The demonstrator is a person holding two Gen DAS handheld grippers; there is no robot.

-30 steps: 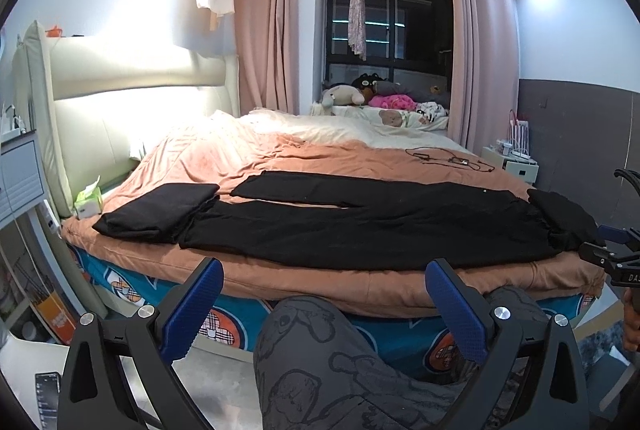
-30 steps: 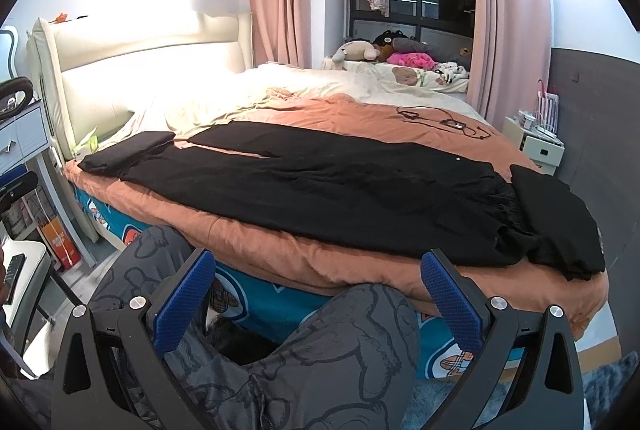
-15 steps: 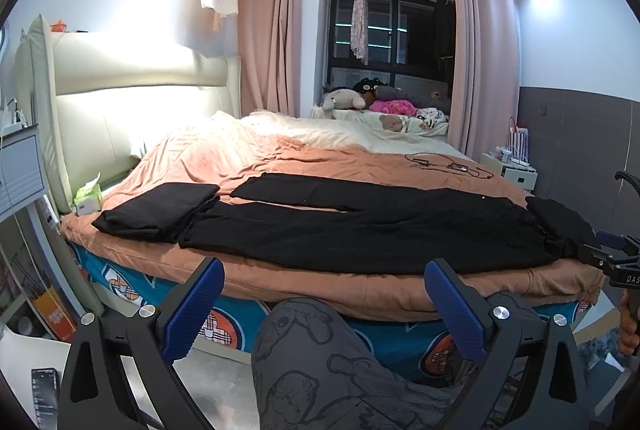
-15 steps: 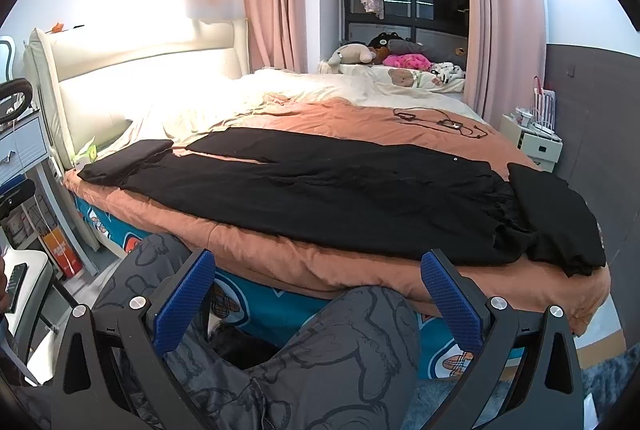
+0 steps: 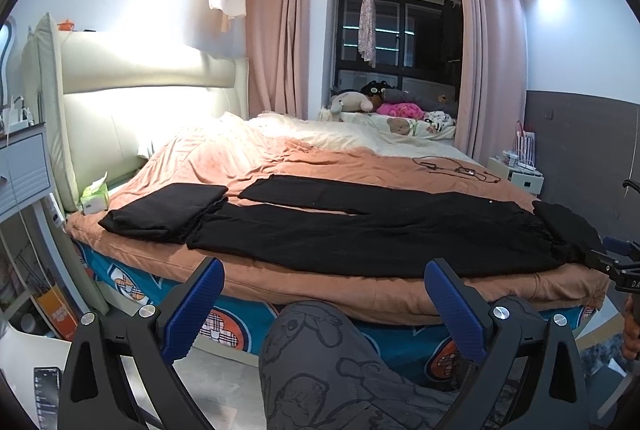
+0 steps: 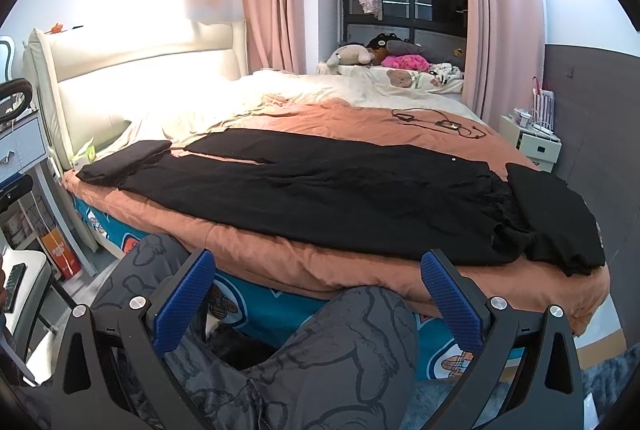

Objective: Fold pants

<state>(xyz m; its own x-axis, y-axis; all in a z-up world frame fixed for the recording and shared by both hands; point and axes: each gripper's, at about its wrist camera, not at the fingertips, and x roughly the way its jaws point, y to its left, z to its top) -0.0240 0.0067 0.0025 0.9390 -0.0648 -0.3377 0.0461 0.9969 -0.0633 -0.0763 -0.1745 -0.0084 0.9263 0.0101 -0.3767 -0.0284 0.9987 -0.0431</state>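
Both cameras raised slightly since earlier; pants (image 5: 368, 234) unmoved on bed (image 5: 320, 282).
Left gripper (image 5: 322, 304), right gripper (image 6: 316, 290): fingers apart, empty. Advice: pinch both hems, fold evenly toward waistband.

You see black pants (image 5: 360, 230) spread flat lengthwise on the bed (image 5: 304, 286), legs slightly parted, unfolded

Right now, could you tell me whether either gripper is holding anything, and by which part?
Nothing is held. The left gripper and right gripper are both open, short of the pants.
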